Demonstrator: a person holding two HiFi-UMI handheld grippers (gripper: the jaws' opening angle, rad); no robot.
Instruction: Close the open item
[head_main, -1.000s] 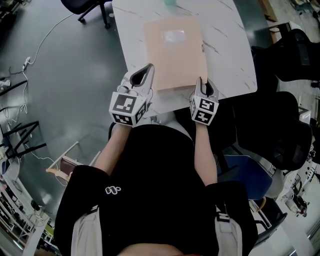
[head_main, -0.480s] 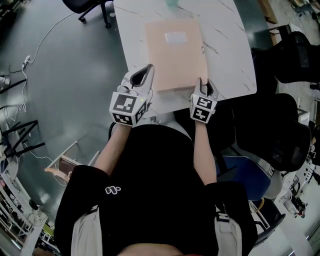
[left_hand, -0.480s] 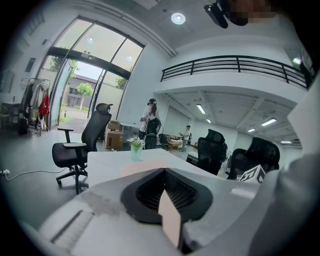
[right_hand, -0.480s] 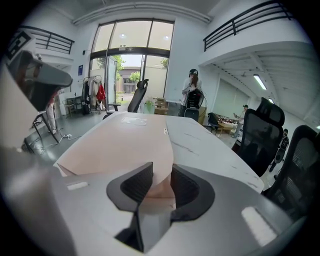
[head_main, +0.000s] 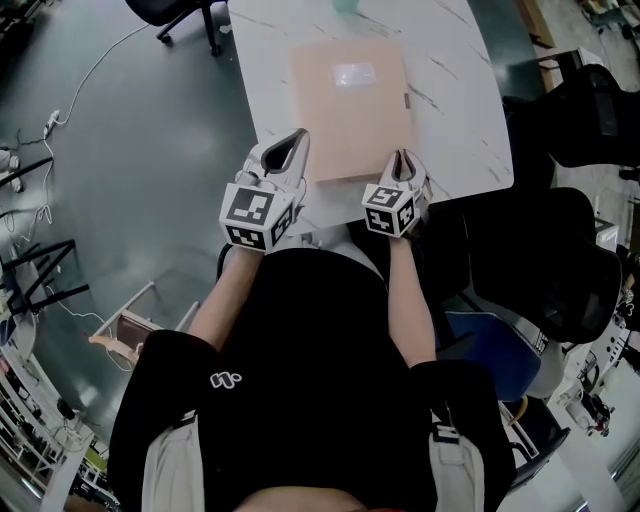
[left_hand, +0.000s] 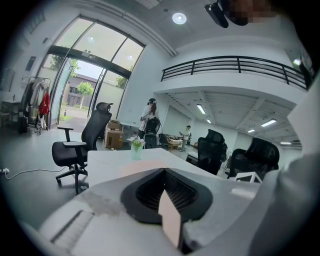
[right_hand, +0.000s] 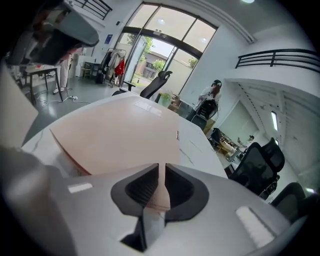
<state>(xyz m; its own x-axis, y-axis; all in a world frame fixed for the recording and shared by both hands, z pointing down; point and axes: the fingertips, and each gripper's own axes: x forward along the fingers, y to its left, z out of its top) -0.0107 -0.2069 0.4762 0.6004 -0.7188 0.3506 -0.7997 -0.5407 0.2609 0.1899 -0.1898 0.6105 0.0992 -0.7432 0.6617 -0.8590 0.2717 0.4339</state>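
A pale pink folder (head_main: 350, 105) lies on the white marble table (head_main: 450, 90), its cover slightly ajar along the left edge in the right gripper view (right_hand: 115, 135). My right gripper (head_main: 400, 155) is at the folder's near right corner. Its jaws (right_hand: 161, 166) are closing, with the pink corner pinched in the narrow slot between the pads. My left gripper (head_main: 298, 133) rests by the folder's near left edge. Its jaws (left_hand: 162, 171) stand together, and a thin pink strip shows in their seam. The folder (left_hand: 142, 167) lies just ahead of them.
A green cup (left_hand: 136, 150) with a plant stands at the table's far end. Black office chairs crowd the right side (head_main: 560, 260), and another (head_main: 180, 15) stands on the grey floor at the far left. A cable trails across that floor. People stand far off in the hall.
The right gripper has rolled and shifted a little left at the folder's near right corner, and its jaws have narrowed onto that corner. The left gripper has stayed put.
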